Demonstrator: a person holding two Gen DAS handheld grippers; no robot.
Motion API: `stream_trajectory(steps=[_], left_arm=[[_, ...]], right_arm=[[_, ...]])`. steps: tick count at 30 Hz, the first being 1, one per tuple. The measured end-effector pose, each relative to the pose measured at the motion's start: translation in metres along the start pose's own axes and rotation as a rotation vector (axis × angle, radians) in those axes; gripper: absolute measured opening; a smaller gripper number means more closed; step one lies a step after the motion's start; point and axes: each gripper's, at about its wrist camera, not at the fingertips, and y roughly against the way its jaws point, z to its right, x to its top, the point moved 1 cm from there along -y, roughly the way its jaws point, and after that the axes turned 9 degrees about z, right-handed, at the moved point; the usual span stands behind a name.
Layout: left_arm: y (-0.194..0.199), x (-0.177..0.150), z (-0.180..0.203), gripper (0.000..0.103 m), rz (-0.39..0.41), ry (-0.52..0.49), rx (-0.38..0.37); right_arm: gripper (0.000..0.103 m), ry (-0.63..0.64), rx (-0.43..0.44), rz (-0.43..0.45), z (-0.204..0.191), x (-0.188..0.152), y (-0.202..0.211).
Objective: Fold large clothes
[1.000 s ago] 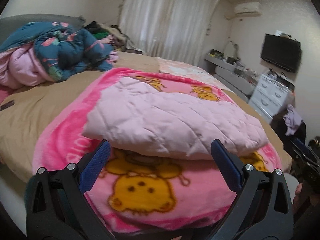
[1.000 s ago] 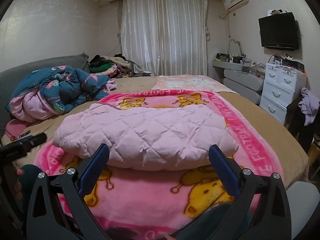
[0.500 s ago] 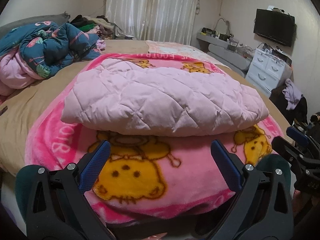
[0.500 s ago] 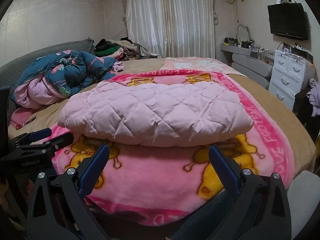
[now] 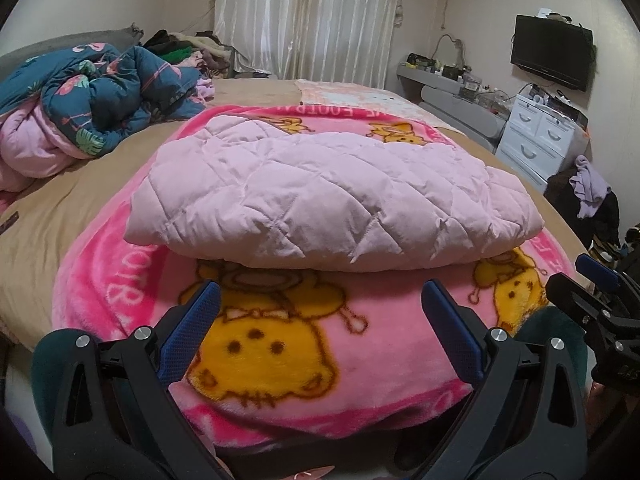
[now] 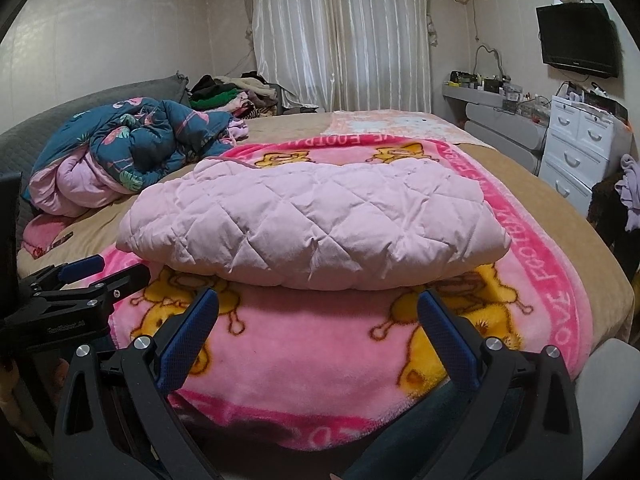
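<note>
Quilted pink garment [image 5: 328, 204] lies folded into a compact bundle at twelve o'clock of both claws, resting on the cartoon blanket [image 5: 280, 344], apparently a clean work surface. Left gripper [image 5: 320, 316] and right gripper [image 6: 318, 320] spread wide, empty, clear of the fabric; folding judged essentially complete.

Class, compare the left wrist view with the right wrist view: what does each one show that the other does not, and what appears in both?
Only the left wrist view shows the right gripper at its right edge. Only the right wrist view shows the left gripper at its left edge and the flat grey upholstered headboard in full.

Both show the folded pale pink quilted garment lying on the bright pink fleece blanket with yellow cartoon bears, the crumpled dark blue flamingo-print quilt, the white curtains, the black wall television and the white drawer chest. Each gripper's blue-padded fingers are spread, holding nothing.
</note>
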Motion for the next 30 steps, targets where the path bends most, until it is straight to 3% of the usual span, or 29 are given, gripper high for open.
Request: stream_trajectory(steps=[30], left_arm=[[0.0022,0.0047,-0.0023,0.094,0.019,0.0,0.01]], right_arm=[[0.099,-0.006,-0.003,0.012,0.0012,0.0042,0.003]])
